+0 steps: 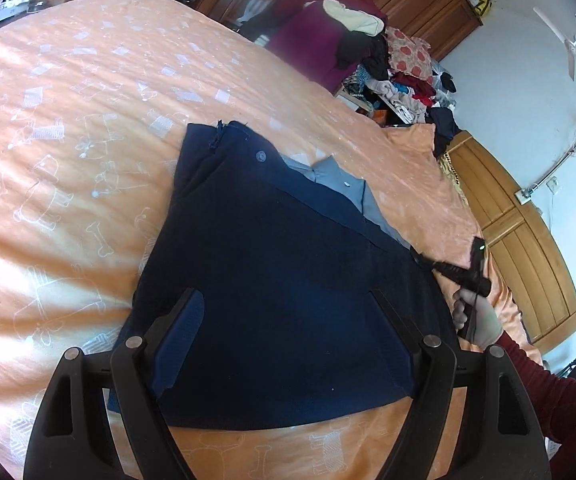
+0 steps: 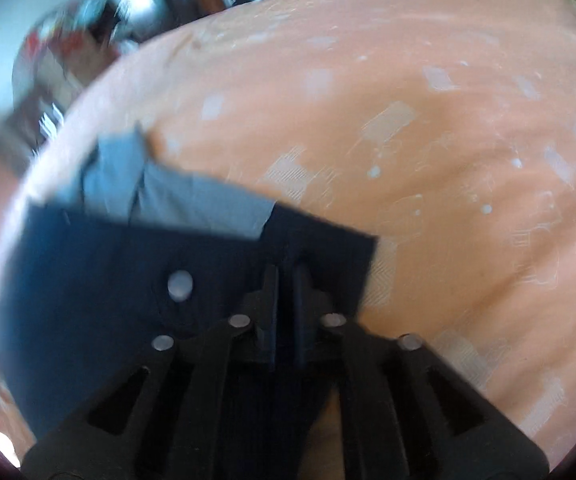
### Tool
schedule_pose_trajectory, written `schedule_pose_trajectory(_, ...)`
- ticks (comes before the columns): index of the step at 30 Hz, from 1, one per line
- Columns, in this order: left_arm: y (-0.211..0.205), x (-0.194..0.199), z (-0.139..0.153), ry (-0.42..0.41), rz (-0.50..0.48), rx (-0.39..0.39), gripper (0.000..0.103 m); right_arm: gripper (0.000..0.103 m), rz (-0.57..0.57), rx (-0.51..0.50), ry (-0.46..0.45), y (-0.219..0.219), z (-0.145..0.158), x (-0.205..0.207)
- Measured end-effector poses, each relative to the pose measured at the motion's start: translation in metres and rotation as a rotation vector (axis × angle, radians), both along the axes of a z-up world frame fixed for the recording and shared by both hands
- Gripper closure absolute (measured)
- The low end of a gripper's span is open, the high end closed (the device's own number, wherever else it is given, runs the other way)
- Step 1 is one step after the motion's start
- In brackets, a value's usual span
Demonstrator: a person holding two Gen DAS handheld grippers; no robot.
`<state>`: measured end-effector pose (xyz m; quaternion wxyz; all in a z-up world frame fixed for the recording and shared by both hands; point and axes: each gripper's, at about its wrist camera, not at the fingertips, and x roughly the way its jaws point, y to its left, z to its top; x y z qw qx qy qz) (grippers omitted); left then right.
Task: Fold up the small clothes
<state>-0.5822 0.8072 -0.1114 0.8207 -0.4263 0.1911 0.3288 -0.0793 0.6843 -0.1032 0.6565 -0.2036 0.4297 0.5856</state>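
A navy garment (image 1: 272, 264) with a grey-blue collar (image 1: 339, 184) lies spread flat on the orange bedspread (image 1: 68, 140). My left gripper (image 1: 284, 300) hovers open over the garment's near part, its two fingers wide apart with nothing between them. At the garment's right edge, below the collar, a gloved hand (image 1: 483, 320) holds my right gripper (image 1: 421, 259). The right wrist view is blurred. In it my right gripper (image 2: 288, 280) is shut on a fold of the navy garment (image 2: 100, 280), with the collar (image 2: 192, 204) just beyond it.
A heap of mixed clothes (image 1: 399, 76) and a purple-draped chair (image 1: 311, 40) stand past the bed's far edge. Wooden cabinets (image 1: 523, 248) run along the right side. A dark red sleeve (image 1: 559, 396) enters from the lower right. Bare bedspread (image 2: 447, 160) lies right of the garment.
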Motion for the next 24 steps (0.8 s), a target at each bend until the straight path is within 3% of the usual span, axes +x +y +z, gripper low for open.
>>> schedule_pose_trajectory(1, -0.002, -0.001, -0.001, 0.001, 0.006, -0.002, 0.02, 0.088, -0.019, 0.011, 0.01, -0.003, 0.005, 0.002)
schedule_pose_trajectory(3, -0.009, -0.005, 0.003, -0.015, 0.001, 0.006, 0.02, 0.069, -0.096, 0.069, -0.002, -0.017, 0.029, 0.008)
schedule_pose_trajectory(5, -0.02, -0.011, 0.008, -0.032, -0.001, 0.011, 0.02, 0.066, -0.144, 0.137, -0.032, -0.029, 0.058, 0.002)
schedule_pose_trajectory(6, -0.027, -0.016, 0.008, -0.044, -0.005, 0.003, 0.02, 0.068, -0.127, 0.165, -0.004, -0.027, 0.067, -0.006)
schedule_pose_trajectory(8, -0.037, -0.021, 0.006, -0.04, 0.002, -0.006, 0.02, 0.099, 0.004, 0.183, 0.11, -0.006, 0.076, -0.04)
schedule_pose_trajectory(11, -0.05, -0.03, -0.002, -0.063, 0.008, -0.027, 0.02, 0.101, 0.301, 0.15, 0.251, 0.061, 0.077, -0.14)
schedule_pose_trajectory(14, -0.057, -0.036, -0.013, -0.025, 0.04, -0.045, 0.02, 0.1, 0.508, 0.08, 0.288, 0.13, 0.061, -0.236)
schedule_pose_trajectory(17, -0.056, -0.041, -0.024, -0.008, 0.059, -0.081, 0.02, 0.099, 0.604, -0.01, 0.243, 0.187, 0.034, -0.311)
schedule_pose_trajectory(20, -0.055, -0.04, -0.03, 0.009, 0.054, -0.09, 0.02, 0.1, 0.641, -0.071, 0.16, 0.226, 0.011, -0.357)
schedule_pose_trajectory(22, -0.056, -0.035, -0.032, 0.029, 0.04, -0.086, 0.016, 0.102, 0.626, -0.085, 0.129, 0.245, 0.006, -0.371)
schedule_pose_trajectory(24, -0.055, -0.029, -0.034, 0.043, 0.015, -0.088, 0.011, 0.102, 0.564, -0.08, 0.155, 0.251, 0.008, -0.368)
